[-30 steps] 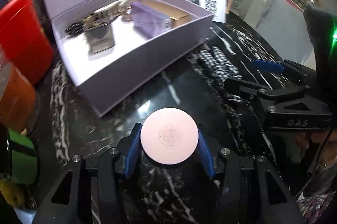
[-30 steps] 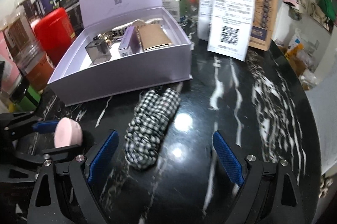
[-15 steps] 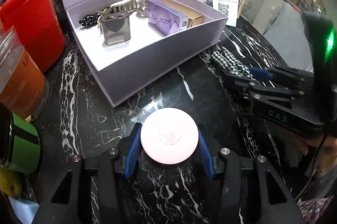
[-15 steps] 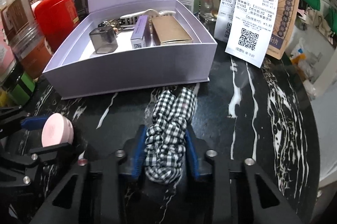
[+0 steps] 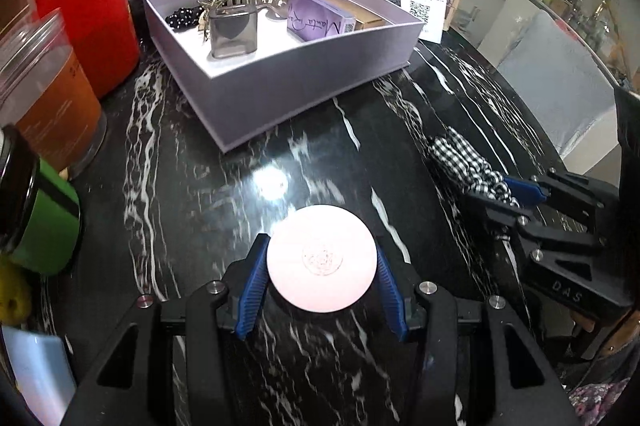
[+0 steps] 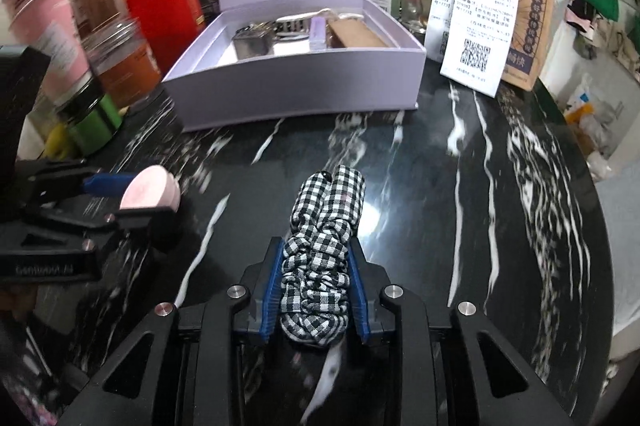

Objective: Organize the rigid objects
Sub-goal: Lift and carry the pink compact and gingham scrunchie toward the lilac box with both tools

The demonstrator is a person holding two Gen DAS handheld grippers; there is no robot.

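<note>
My left gripper (image 5: 320,246) is shut on a round pink case (image 5: 322,260), held just above the black marble table (image 5: 224,194). My right gripper (image 6: 316,244) is closing tight on a black-and-white checked scrunchie (image 6: 328,202), its blue pads pressing both sides. The scrunchie's front end sticks out past the fingertips. An open lilac box (image 6: 300,90) stands behind, holding a grey square bottle (image 5: 233,34), a purple carton (image 5: 316,20), a tan carton and hair clips. In the right wrist view the left gripper (image 6: 132,200) with the pink case (image 6: 150,188) is at the left.
Left of the box stand a red canister (image 5: 86,14), an orange clear jar (image 5: 48,106) and a green jar (image 5: 44,226). Pink paper cups (image 6: 48,22) rise at the far left. A brown paper bag with long receipts (image 6: 484,6) stands right of the box.
The right gripper went from wide open around the scrunchie to shut on it. Both grippers then drew back from the lilac box, carrying the scrunchie and the pink case.
</note>
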